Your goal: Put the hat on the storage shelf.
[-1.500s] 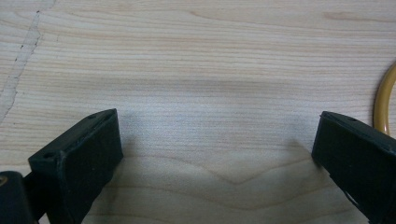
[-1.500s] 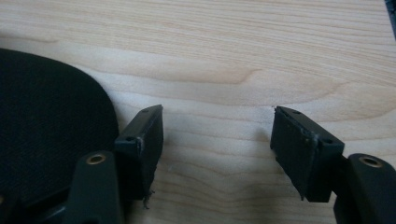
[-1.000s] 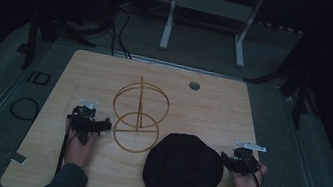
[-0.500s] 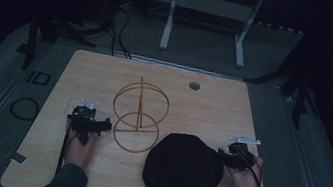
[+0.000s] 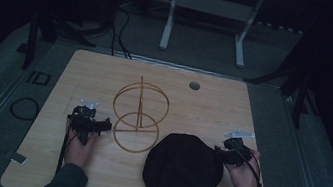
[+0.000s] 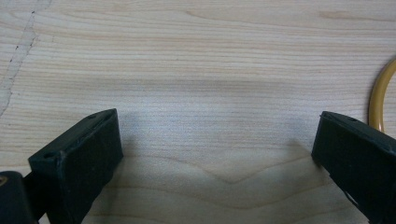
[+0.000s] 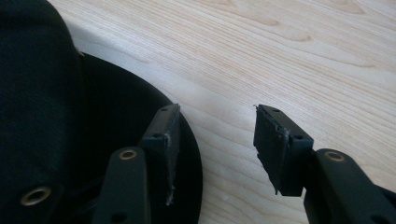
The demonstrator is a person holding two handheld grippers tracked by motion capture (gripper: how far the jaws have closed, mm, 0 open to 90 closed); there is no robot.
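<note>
Fingers of the right gripper [image 7: 217, 140] are standing part open with bare wood between them; they have just been closing and then easing open a little, and nothing is clamped in the gap. In the high view I am seeing the right gripper [image 5: 218, 152] sitting closer to the black hat [image 5: 182, 172] than it was a second ago, now at the hat's right edge. In the right gripper view one of the fingers [image 7: 161, 133] is overlapping the flat brim of the black hat [image 7: 51, 116], but I am not able to tell whether it is touching the fabric or hovering just above it.

I am judging this as an approach to the brim, with the grasp not yet made; the hat is lying flat on the surface [image 5: 107, 74], near the front edge, just right of the wire stand [image 5: 139, 117].

The left gripper [image 5: 104, 125] is resting just left of the stand's base ring, fingers [image 6: 81, 158] spread wide over bare wood, holding nothing. A short arc of the ring [image 6: 380, 100] is showing at the edge of the left gripper view.

Lighting in the high view is dim: the hat is reading as a dark blob, crown and brim not separable. The hat is running off the edge of the right gripper view.
</note>
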